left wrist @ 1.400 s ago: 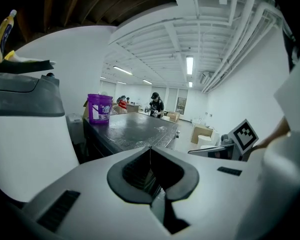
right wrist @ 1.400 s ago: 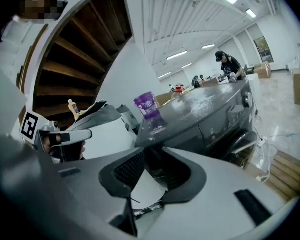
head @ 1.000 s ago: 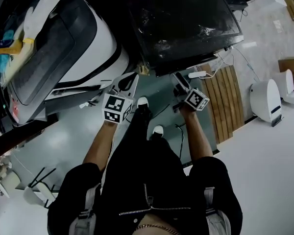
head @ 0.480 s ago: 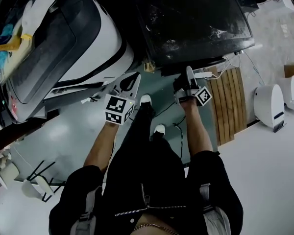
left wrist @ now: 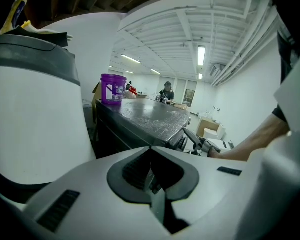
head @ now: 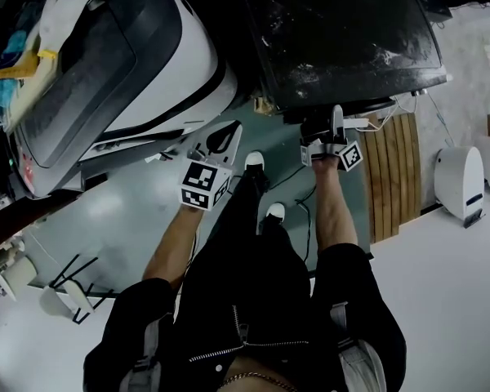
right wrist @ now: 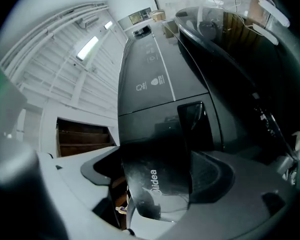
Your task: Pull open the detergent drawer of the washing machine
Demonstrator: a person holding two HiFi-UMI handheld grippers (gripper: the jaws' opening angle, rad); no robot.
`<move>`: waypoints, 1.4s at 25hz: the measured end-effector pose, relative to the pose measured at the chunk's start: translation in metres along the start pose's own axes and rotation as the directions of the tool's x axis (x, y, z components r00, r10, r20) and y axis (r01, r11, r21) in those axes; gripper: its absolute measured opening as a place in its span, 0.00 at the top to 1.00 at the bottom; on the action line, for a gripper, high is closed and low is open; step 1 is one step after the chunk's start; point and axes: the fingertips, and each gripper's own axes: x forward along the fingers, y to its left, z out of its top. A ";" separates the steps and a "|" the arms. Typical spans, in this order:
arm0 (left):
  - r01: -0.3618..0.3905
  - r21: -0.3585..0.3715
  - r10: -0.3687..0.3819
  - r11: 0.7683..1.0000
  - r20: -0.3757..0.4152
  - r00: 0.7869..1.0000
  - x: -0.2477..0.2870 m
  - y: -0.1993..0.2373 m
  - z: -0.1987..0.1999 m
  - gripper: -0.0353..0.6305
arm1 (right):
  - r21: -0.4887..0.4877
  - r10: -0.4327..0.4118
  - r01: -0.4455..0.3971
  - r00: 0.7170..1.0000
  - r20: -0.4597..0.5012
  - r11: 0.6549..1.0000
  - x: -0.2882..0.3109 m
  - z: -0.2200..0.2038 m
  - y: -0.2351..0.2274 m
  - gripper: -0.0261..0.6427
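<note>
The black washing machine fills the upper middle of the head view. My right gripper points at its front edge. In the right gripper view the glossy black detergent drawer front, printed "Midea", lies between the wide-spread jaws of my right gripper. A gap shows on the drawer's left side, and I see no pad pressing on it. My left gripper hangs between the two machines, shut with its tips touching and nothing in it. The left gripper view shows my left gripper aimed past the black machine's corner.
A white washing machine stands at the left with a glove and cloths on top. A purple bucket sits on the black machine. Wooden slats and a white appliance are at the right. My shoes and cables lie on the floor between.
My right gripper has rolled and swung from pointing up-left to straight at the black machine's front edge. My left gripper has hardly shifted. The whole head view has slid slightly.
</note>
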 end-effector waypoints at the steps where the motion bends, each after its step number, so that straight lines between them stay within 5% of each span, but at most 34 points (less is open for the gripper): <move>1: 0.001 0.001 -0.001 1.000 -0.002 1.000 0.000 0.000 0.000 0.91 | 0.001 0.009 -0.009 1.000 0.001 1.000 0.001 0.001 0.000 0.35; 8: 0.015 0.012 -0.014 1.000 -0.020 1.000 -0.001 -0.003 -0.005 0.91 | 0.034 0.064 -0.067 0.995 0.083 0.997 -0.006 0.006 -0.007 0.45; 25: -0.012 0.009 0.013 1.000 -0.056 0.998 -0.008 0.012 -0.016 0.91 | 0.023 0.116 -0.115 0.993 -0.021 0.993 -0.028 0.001 -0.001 0.60; 35: 0.016 0.019 -0.015 1.000 -0.041 0.999 -0.003 -0.004 -0.012 0.91 | 0.029 0.065 -0.066 0.997 0.036 0.997 -0.029 0.002 -0.002 0.56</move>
